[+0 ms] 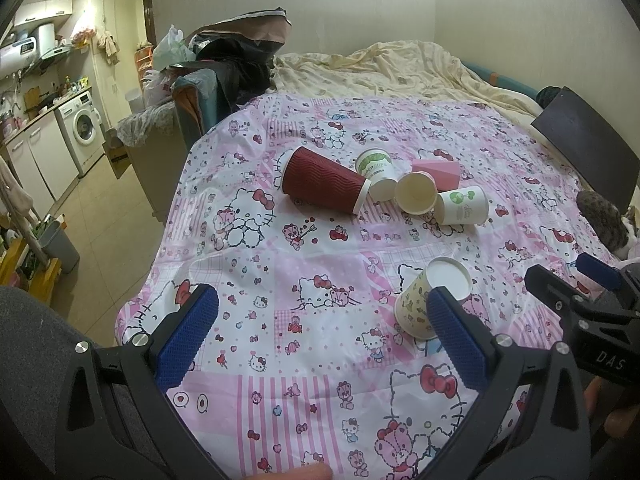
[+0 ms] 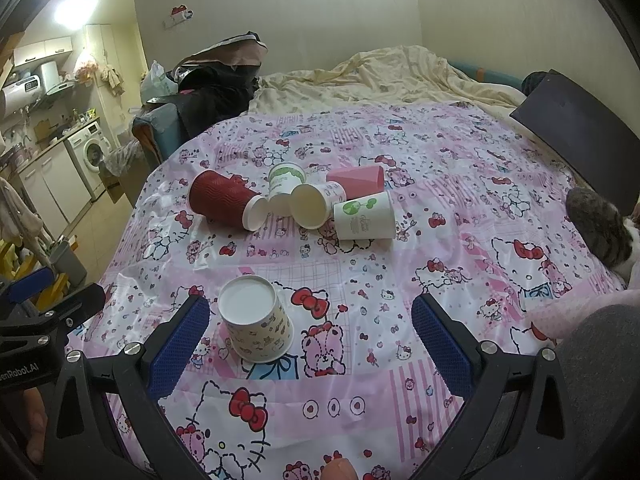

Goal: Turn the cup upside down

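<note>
A cream cartoon-print paper cup (image 2: 256,320) stands upside down on the pink Hello Kitty tablecloth (image 2: 400,264), white base up. In the left wrist view the cup (image 1: 430,300) sits just beyond my left gripper's right finger. My left gripper (image 1: 320,332) is open and empty. My right gripper (image 2: 310,340) is open and empty, the cup between its fingers near the left one. Farther back lie a dark red ribbed cup (image 2: 226,200), three white cups (image 2: 364,216) and a pink cup (image 2: 356,178) on their sides.
A dark chair back (image 2: 576,120) stands at the table's far right. A cat (image 2: 600,228) lies at the right edge. A bed with a cream blanket (image 2: 380,76) is behind the table. Kitchen units and a washing machine (image 1: 84,128) are at the left.
</note>
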### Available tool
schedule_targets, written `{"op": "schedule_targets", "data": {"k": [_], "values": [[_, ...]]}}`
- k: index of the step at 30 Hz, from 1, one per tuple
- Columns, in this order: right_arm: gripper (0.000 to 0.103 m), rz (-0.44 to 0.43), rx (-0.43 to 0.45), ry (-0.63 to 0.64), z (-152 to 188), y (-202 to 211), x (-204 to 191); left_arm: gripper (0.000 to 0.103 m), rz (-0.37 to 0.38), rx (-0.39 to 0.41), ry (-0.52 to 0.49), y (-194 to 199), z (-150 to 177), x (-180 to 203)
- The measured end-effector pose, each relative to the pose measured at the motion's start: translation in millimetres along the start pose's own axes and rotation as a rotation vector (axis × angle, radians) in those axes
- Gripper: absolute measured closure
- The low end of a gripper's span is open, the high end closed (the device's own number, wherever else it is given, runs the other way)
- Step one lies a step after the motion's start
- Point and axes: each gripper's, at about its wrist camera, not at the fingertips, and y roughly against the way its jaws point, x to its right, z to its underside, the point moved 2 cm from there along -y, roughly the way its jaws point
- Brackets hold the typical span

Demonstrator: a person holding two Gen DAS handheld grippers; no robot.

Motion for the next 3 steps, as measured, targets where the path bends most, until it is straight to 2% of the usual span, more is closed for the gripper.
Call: {"op": "schedule_targets", "data": {"k": [3], "values": [[0.000,0.000,0.001,0.001,-0.4,-0.1,-0.1,0.000,-0.001,-0.003,0.005,-0.8,1.1,-0.5]]}}
